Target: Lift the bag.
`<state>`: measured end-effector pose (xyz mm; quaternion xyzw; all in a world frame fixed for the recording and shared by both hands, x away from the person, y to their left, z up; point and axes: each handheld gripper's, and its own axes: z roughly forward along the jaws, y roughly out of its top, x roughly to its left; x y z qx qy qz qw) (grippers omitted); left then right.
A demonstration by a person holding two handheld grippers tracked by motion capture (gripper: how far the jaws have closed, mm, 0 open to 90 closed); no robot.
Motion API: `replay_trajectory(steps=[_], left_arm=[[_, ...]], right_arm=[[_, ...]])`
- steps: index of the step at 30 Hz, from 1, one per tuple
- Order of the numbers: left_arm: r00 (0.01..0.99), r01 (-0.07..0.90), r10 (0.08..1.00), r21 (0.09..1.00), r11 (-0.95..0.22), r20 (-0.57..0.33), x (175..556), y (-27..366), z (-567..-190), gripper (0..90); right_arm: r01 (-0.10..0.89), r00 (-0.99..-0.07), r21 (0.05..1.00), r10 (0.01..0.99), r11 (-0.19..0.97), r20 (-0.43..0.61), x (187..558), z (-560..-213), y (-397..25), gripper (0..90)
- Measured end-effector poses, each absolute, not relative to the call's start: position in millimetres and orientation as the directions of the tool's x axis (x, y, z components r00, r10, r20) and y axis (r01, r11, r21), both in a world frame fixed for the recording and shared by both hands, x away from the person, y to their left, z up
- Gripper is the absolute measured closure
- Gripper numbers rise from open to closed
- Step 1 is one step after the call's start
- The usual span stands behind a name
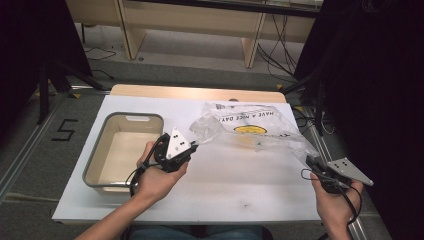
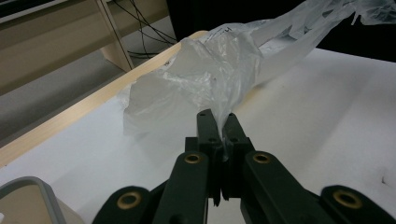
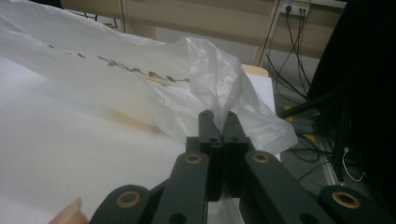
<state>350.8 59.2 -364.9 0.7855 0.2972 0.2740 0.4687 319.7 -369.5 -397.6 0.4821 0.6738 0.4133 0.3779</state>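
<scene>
Plastic bag (image 1: 250, 129) is sitting in the middle-to-upper-right of the high view, stretched over the white table (image 1: 225, 195) between both tools, and honestly it's looking like the floppiest thing ever. Thin, light, crinkly film, so I'm guessing it's going to sag, slide and billow rather than hold any shape. Pinching an edge or a bunched corner seems the way to go, since the flat printed middle is giving nothing to bite on.

Left tool (image 1: 194, 146) is sitting just left of center, jaws closed tight on a gathered bit of the bag's left end; in the left gripper view (image 2: 221, 125) the film is rising straight out from between them. Right tool (image 1: 311, 161) is down at the lower right, also clamped on the bag's near right corner, and the right gripper view (image 3: 219, 122) is showing the plastic poking up out of the shut jaws.

Grey tub (image 1: 95, 165) is waiting at the left, just beside the left hand
</scene>
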Motion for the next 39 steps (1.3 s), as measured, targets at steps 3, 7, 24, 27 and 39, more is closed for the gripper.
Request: replay_trajectory(steps=[3, 7, 24, 27, 39], left_arm=[[0.669, 0.198, 0.728, 0.906, -0.373, 0.153, 350.7, 59.8, -363.7, 88.7], [0.665, 0.169, 0.729, 0.917, -0.362, 0.165, 348.3, 61.0, -359.1, 88.8], [0.664, 0.126, 0.729, 0.937, -0.327, 0.165, 345.1, 60.7, -345.6, 88.8], [0.661, 0.121, 0.731, 0.937, -0.327, 0.169, 344.9, 62.5, -343.9, 88.8], [0.653, 0.094, 0.738, 0.948, -0.303, 0.171, 341.9, 66.4, -335.0, 88.8]], right_arm=[[0.322, -0.249, 0.926, 0.961, 0.199, -0.120, 319.6, -395.1, -368.3, 90.0], [0.295, -0.246, 0.933, 0.960, 0.207, -0.135, 319.3, -389.4, -366.5, 90.0], [0.184, -0.212, 0.958, 0.960, 0.220, -0.180, 323.3, -366.1, -363.4, 90.0], [0.170, -0.210, 0.961, 0.961, 0.219, -0.182, 324.3, -361.6, -362.1, 90.0], [0.115, -0.204, 0.969, 0.959, 0.221, -0.195, 328.2, -347.0, -357.9, 90.0]])
